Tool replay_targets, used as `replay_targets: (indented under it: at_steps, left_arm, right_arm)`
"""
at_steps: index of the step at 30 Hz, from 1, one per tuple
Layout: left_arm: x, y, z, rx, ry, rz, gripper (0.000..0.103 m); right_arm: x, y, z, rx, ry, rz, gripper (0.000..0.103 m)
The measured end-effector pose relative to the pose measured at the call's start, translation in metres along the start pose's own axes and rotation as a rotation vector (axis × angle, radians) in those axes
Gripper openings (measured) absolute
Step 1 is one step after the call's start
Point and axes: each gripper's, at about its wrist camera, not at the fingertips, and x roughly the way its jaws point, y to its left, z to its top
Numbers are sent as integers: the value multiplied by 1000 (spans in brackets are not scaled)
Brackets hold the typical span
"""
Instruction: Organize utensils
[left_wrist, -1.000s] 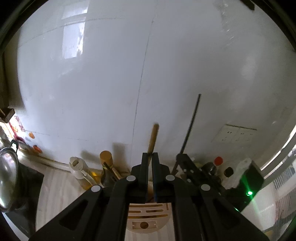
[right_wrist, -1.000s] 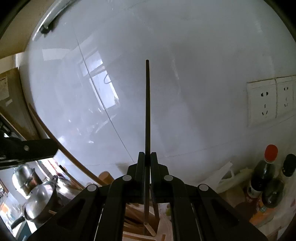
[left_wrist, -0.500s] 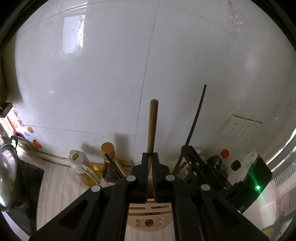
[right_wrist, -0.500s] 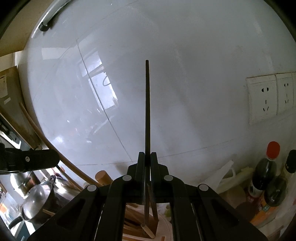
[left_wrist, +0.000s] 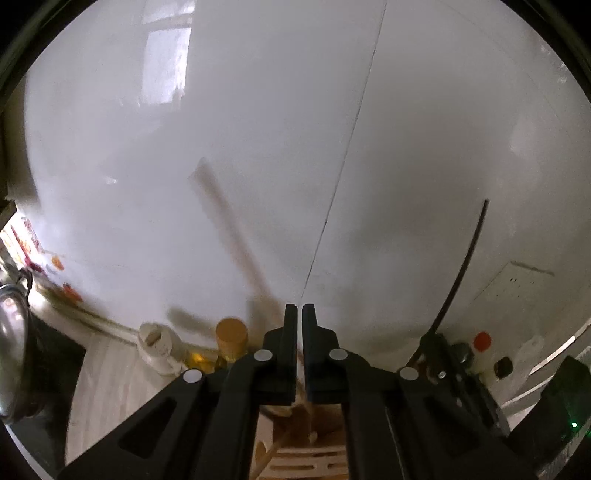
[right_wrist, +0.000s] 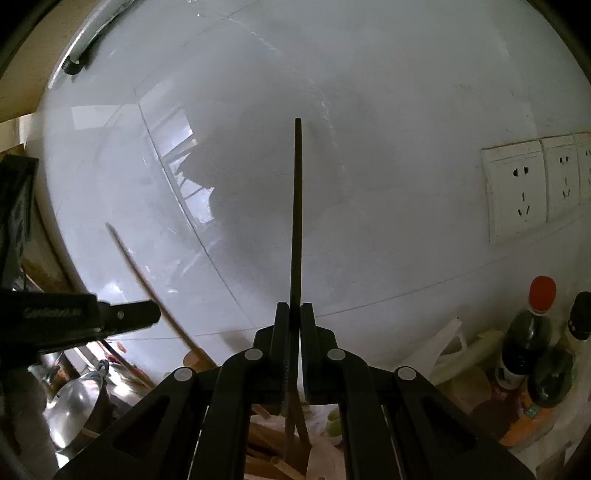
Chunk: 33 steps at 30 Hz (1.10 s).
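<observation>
My right gripper (right_wrist: 294, 314) is shut on a thin black chopstick (right_wrist: 297, 221) that stands upright in front of the white tiled wall. The same chopstick shows at the right of the left wrist view (left_wrist: 463, 266). My left gripper (left_wrist: 299, 314) has its jaws nearly together with nothing between the tips. A wooden utensil handle (left_wrist: 232, 236), blurred by motion, leans up to the left beside it; it also shows in the right wrist view (right_wrist: 155, 291). A wooden utensil holder (left_wrist: 314, 461) sits below both grippers, with several wooden utensils in it (right_wrist: 280, 454).
Oil bottles (left_wrist: 229, 339) stand by the wall on the left. Dark sauce bottles (right_wrist: 528, 347) stand at the right under wall sockets (right_wrist: 517, 188). A steel pot (right_wrist: 77, 406) sits at far left. White plastic bags (right_wrist: 454, 350) lie near the sauce bottles.
The wooden handle was upright between my left gripper's jaws; it has left them and swung over to the left, blurred. My right gripper still holds the black chopstick upright.
</observation>
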Motion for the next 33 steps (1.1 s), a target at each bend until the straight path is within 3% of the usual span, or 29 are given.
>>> replay_targets:
  at_steps: [4,8,14,15,16,17,18,19,21,23,25,27,30,33]
  left_arm:
    - [-15,-8,1,43,-36,6,0]
    - [-22,-9,-2,59,-22,-9,0]
    - [-31,-2,-15,67,-16,113,13]
    - [-33,1,-17,63,-18,128,33]
    - [-36,4,-19,58,-21,147,71]
    - [-40,8,-22,46,-32,172,88]
    - [-46,12,-24,34,-50,179,99]
    - [-51,15,-27,26,-66,181,99]
    - [-59,19,-33,16,-73,189,99]
    - [-64,19,-41,25,-62,202,103]
    - [-69,18,-52,38,-52,230,103]
    - [-71,18,-67,45,-32,245,103]
    - [-71,19,-83,32,1,260,103]
    - [-77,17,-99,23,21,278,103]
  right_arm:
    - [2,0,2,2,-3,6,6]
    - [1,-2,2,8,-9,5,6]
    - [8,12,-3,-49,30,10,6]
    - [8,14,-3,-55,40,8,9]
    - [8,14,-2,-53,45,11,21]
    - [5,15,-1,-48,48,12,30]
    - [2,15,1,-44,46,12,45]
    - [-3,16,4,-42,40,18,51]
    - [-10,19,7,-53,38,5,53]
    - [-23,24,12,-82,50,-18,61]
    - [-32,26,13,-106,73,-50,80]
    - [-44,32,9,-144,106,-93,93]
    - [-60,39,0,-197,136,-140,102]
    - [-75,41,-11,-235,180,-201,103]
